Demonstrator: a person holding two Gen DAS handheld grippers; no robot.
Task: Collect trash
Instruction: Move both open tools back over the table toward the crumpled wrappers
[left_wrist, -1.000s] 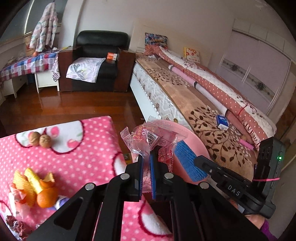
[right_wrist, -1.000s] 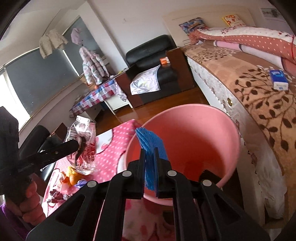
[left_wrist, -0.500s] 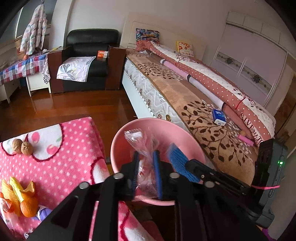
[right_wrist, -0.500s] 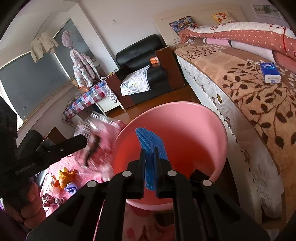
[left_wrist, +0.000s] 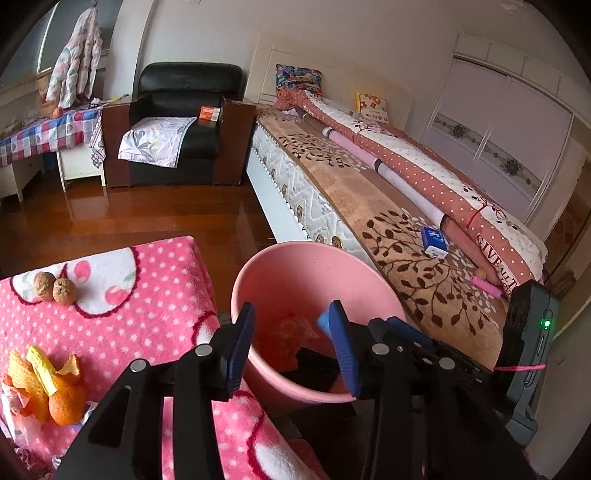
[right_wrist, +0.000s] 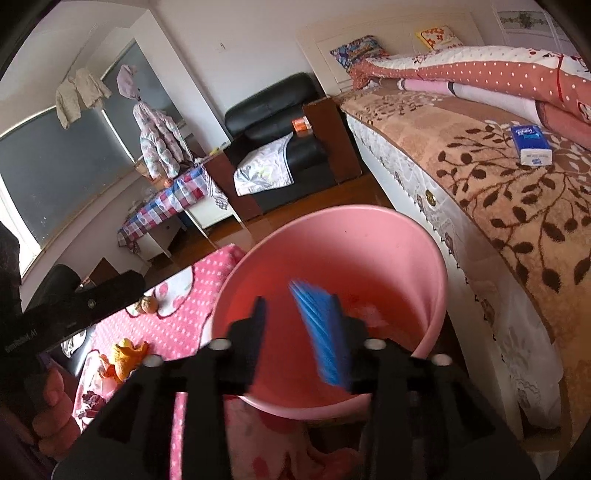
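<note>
Hovering over the pink bin (left_wrist: 306, 266), the left hand-held gripper (left_wrist: 286, 338) has its jaws apart with nothing between them; they have just been opening. A crumpled wrapper (left_wrist: 291, 328) lies down inside the bin, well below the blue pads. The right hand-held gripper (right_wrist: 295, 325) sits at the bin's (right_wrist: 369, 236) near rim, its jaws also parted and empty, and they too have just been opening. Its pads look blurred in the right wrist view. The bin stands on the floor between the desk with the pink dotted cloth (left_wrist: 147, 295) and the bed (left_wrist: 406, 240). On the cloth, orange peel (left_wrist: 40, 365) and an orange (left_wrist: 66, 408) lie at the near left edge, beside more wrappers (left_wrist: 18, 406). Two walnuts (left_wrist: 55, 290) rest touching each other farther back. A blue tissue pack (left_wrist: 435, 242) lies on the bed. In the right wrist view a hand (right_wrist: 51, 410) grips the left tool's handle
</note>
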